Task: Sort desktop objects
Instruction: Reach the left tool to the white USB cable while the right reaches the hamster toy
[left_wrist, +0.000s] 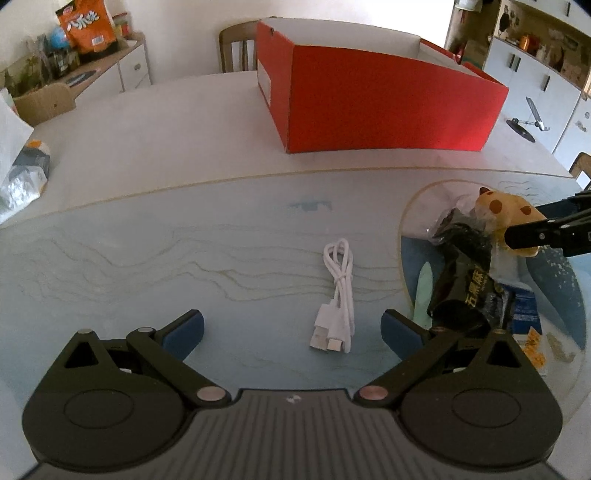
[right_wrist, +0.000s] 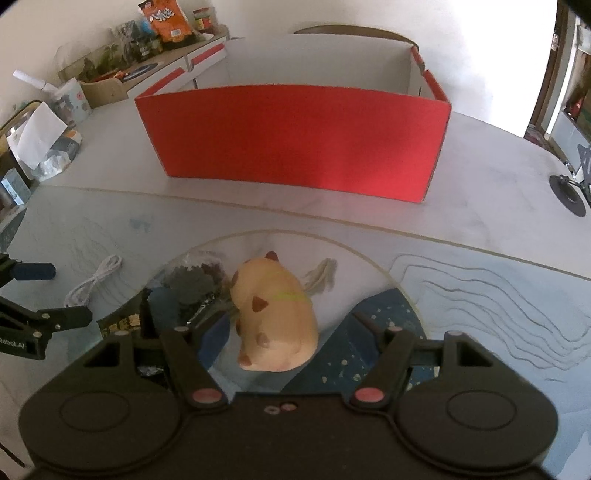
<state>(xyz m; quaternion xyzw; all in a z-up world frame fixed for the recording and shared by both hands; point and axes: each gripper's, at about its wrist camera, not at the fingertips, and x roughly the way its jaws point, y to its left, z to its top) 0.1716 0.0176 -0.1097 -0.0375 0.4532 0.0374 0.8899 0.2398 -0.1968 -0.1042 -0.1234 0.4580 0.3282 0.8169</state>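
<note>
1. While both claws sit spread wide w/ nothing held, the plush toy (right_wrist: 275, 314) lies between the right gripper (right_wrist: 284, 328) fingers, on the mat (right_wrist: 480, 295), near side of the red box (right_wrist: 295, 144)
2. Toy looks soft & light, prob squashes; best pinch across its fat middle, not the ears
3. White cable (left_wrist: 338, 302) lies coiled ahead of the left gripper (left_wrist: 291, 330): limp, light, may uncoil; grab the bundled middle
4. Black snack bag (left_wrist: 461, 280) beside toy looks crinkly, slippery
</note>
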